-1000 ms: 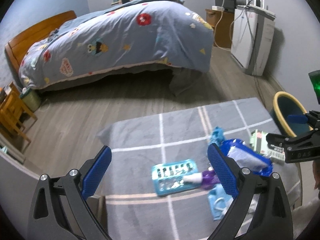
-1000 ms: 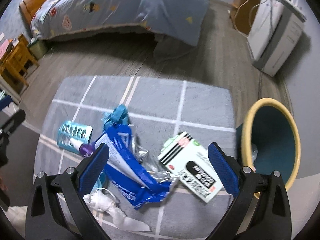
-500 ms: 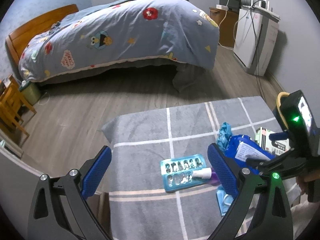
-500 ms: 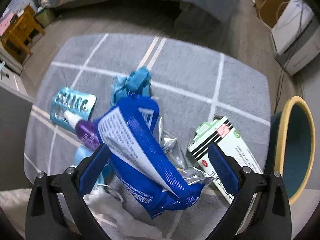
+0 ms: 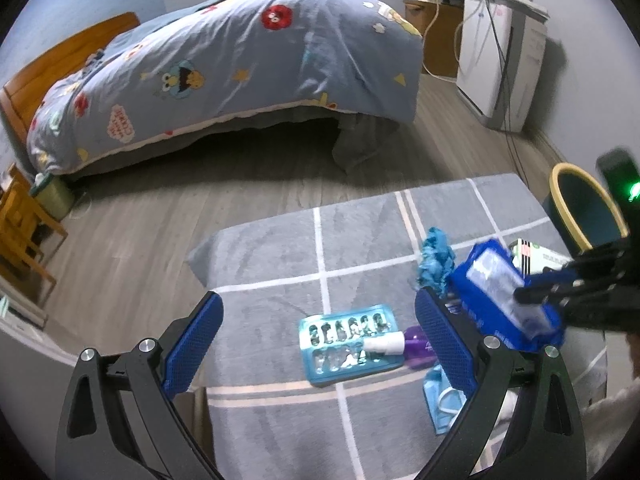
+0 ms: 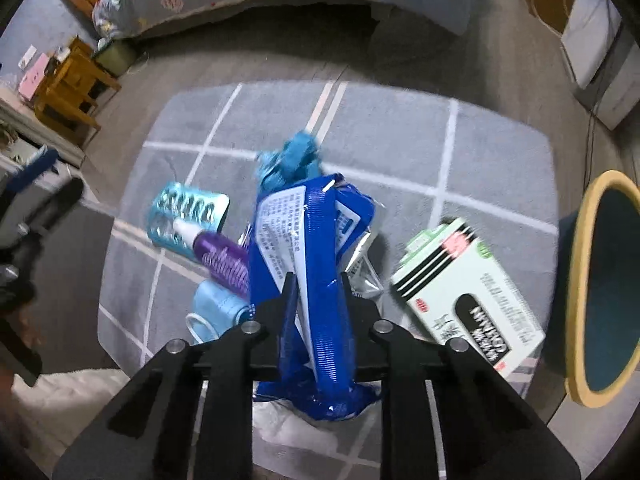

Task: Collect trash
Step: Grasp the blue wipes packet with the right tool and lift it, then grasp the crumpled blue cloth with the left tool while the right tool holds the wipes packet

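My right gripper [image 6: 316,280] is shut on a blue plastic wrapper [image 6: 308,240], also seen in the left wrist view [image 5: 500,292]. Trash lies on the grey rug [image 6: 392,132]: a teal blister tray [image 6: 188,212], a purple bottle [image 6: 224,256], a crumpled teal piece [image 6: 296,156], a white and green box [image 6: 464,292], a light blue mask [image 6: 216,312] and silver foil [image 6: 362,268]. The yellow-rimmed bin [image 6: 600,288] stands at the rug's right edge. My left gripper [image 5: 320,344] is open and empty above the tray [image 5: 348,344].
A bed with a blue quilt [image 5: 240,60] stands beyond the rug. A white appliance [image 5: 500,64] with cables is at the back right. A wooden stool [image 5: 20,232] is at the left. White tissue [image 6: 288,424] lies under the right gripper.
My right gripper has come down and closed on the blue wrapper. My left gripper has stayed open and shifted slightly.
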The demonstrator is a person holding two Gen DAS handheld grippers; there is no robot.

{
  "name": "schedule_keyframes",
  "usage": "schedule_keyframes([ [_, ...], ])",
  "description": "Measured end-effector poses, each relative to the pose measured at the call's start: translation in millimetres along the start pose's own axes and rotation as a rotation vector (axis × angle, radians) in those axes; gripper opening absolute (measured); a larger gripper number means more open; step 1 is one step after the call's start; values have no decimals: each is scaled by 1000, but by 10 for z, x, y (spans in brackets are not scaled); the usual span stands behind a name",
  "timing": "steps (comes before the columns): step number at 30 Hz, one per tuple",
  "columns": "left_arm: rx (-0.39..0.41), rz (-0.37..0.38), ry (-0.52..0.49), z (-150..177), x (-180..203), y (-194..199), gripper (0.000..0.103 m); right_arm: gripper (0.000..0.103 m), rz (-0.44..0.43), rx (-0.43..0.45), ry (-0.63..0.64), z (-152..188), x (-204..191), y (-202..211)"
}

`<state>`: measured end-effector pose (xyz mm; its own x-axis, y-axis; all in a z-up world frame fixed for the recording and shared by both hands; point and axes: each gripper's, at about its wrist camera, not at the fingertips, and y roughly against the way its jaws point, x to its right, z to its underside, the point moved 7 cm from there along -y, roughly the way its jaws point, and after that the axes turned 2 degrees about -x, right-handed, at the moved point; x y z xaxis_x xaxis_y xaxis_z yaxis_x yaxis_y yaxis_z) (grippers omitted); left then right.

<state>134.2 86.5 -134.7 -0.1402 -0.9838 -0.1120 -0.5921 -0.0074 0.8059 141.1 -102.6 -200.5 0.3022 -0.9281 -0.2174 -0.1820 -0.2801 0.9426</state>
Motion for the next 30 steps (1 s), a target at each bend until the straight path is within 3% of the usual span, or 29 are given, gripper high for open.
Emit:
schedule_keyframes([
  [7, -34, 35, 0, -41, 298, -262, 96, 18, 50, 108, -21, -167, 225, 283],
  [12, -49, 56, -78, -63, 633, -463, 96, 18, 123, 179, -23, -309, 456, 449],
  [17, -70, 87, -81, -77, 850, -715, 96, 18, 123, 229, -74, -389, 657, 585],
  [22, -101, 114, -44, -51, 962, -954, 96, 18, 127, 238, -109, -402, 795, 590],
  [30, -135, 119, -97, -37, 1174, -1191, 95, 18, 100, 218, -157, -379, 977, 528],
])
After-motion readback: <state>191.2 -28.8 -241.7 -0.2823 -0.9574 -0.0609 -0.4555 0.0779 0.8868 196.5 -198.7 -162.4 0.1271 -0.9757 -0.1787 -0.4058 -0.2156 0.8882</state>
